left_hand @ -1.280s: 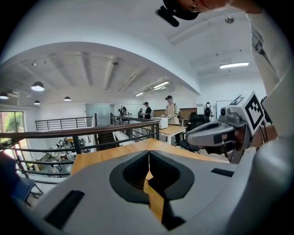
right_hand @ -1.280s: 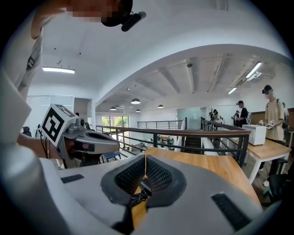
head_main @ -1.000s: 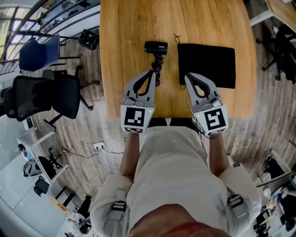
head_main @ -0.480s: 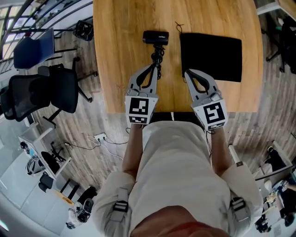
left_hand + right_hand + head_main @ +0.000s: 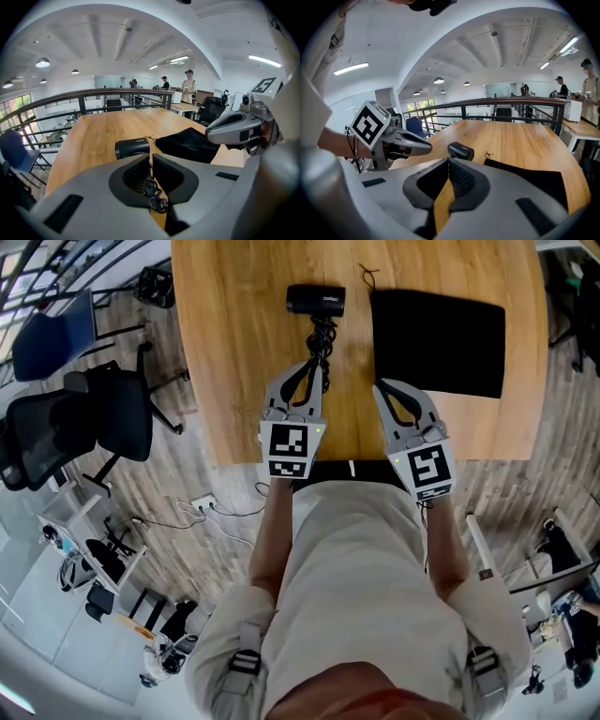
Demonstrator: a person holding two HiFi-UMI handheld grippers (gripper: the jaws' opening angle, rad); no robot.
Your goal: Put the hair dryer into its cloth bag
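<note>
Right now my left claw (image 5: 316, 364) and right claw (image 5: 381, 386) hover clenched, empty, over the desk (image 5: 234, 343); dryer (image 5: 316, 299) beside bag (image 5: 438, 330).

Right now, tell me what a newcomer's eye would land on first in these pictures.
The wooden table stands out, with a black hair dryer and its coiled cord at its far middle and a flat black cloth bag just right of them. Nearer, the left gripper and right gripper hover shut and empty, the left tip by the cord.

hair dryer (image 5: 316, 300) 1 | cloth bag (image 5: 438, 330) 1 | tools (image 5: 317, 365) (image 5: 380, 387) 2 | table (image 5: 234, 352) 1
</note>
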